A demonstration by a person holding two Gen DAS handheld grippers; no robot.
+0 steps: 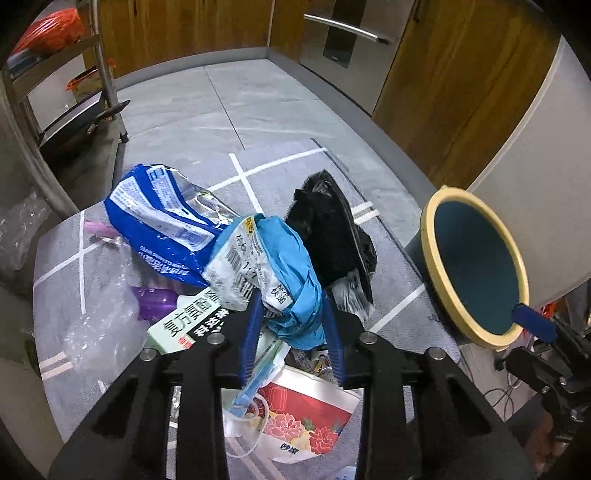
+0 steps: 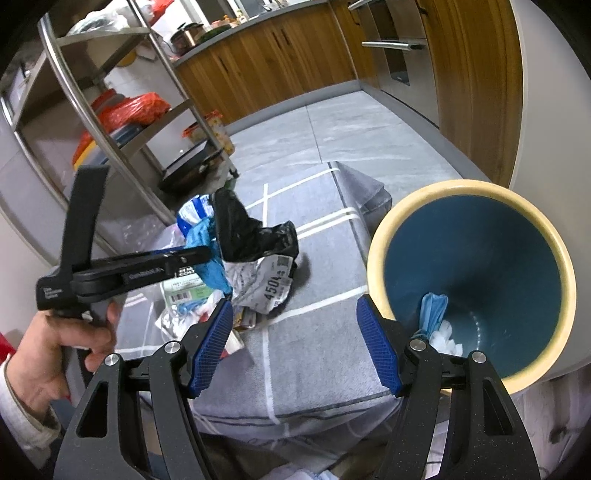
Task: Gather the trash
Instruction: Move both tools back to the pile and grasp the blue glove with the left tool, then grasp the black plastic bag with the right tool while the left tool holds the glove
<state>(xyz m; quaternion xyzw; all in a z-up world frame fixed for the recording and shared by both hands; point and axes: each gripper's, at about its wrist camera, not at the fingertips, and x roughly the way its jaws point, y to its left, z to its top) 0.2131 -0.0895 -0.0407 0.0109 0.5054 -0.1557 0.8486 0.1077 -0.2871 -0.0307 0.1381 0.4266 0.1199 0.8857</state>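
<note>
My left gripper (image 1: pixel 291 332) is shut on a crumpled light-blue bag with a white label (image 1: pixel 280 273), at the top of a trash heap on the grey cloth-covered table (image 1: pixel 388 295). The heap holds a dark blue wrapper (image 1: pixel 147 214), a black bag (image 1: pixel 328 236), a green-and-white box (image 1: pixel 184 325) and a red flowered pack (image 1: pixel 306 417). A blue bin with a cream rim (image 2: pixel 376 251) stands tilted at the table's right edge, with a blue scrap and white tissues (image 2: pixel 434 314) inside. My right gripper (image 2: pixel 293 347) is open and empty, its right finger close by the bin's rim.
A metal shelf rack (image 2: pixel 110 110) with red bags stands to the left of the table. Wooden cabinets (image 2: pixel 277 59) and a steel oven door (image 1: pixel 343 33) line the far side. A person's hand (image 2: pixel 55 343) holds the left gripper's handle. Clear bubble plastic (image 1: pixel 99 325) lies at the heap's left.
</note>
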